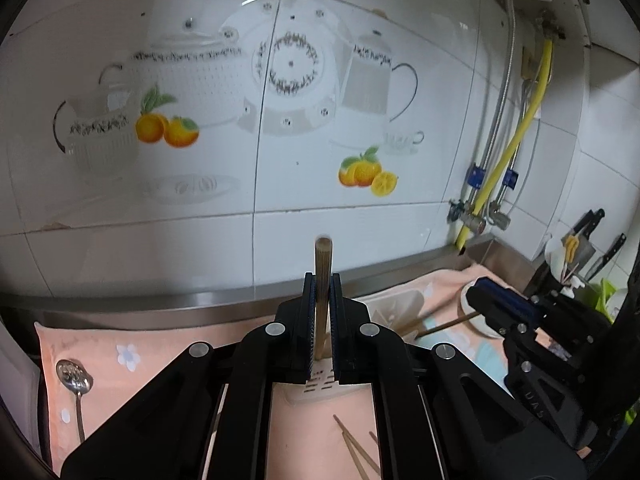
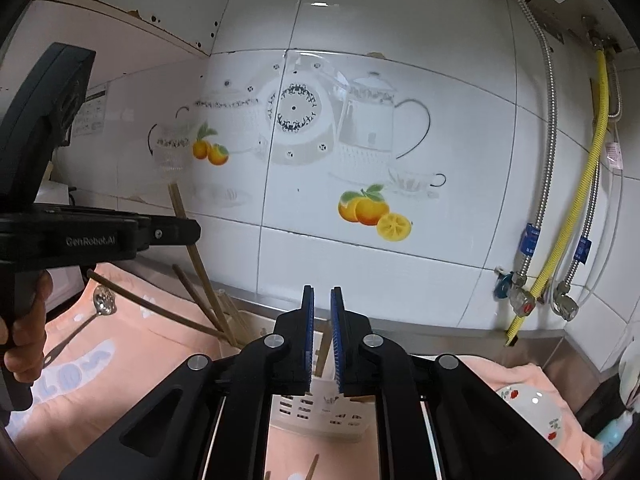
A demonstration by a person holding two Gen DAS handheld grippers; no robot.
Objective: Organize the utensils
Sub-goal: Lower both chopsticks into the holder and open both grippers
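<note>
My left gripper (image 1: 323,280) is shut on a bamboo chopstick (image 1: 323,256) that stands upright between its pads, over the white slotted utensil basket (image 1: 320,390). From the right wrist view, the left gripper (image 2: 196,232) sits at the left in a person's hand. Its chopstick slants down into the basket (image 2: 320,412), where several other chopsticks (image 2: 224,320) lean. My right gripper (image 2: 322,292) hovers over the basket, jaws a narrow gap apart, pressing nothing. A slotted metal spoon (image 1: 74,376) and loose chopsticks (image 1: 356,448) lie on the peach towel (image 1: 160,344).
A white bowl with red flowers (image 2: 528,404) sits on the towel to the right. Knives in a rack (image 1: 592,240) stand in the far right corner. A yellow hose (image 2: 592,184) and steel pipes run down the tiled wall behind the steel counter rim (image 1: 160,304).
</note>
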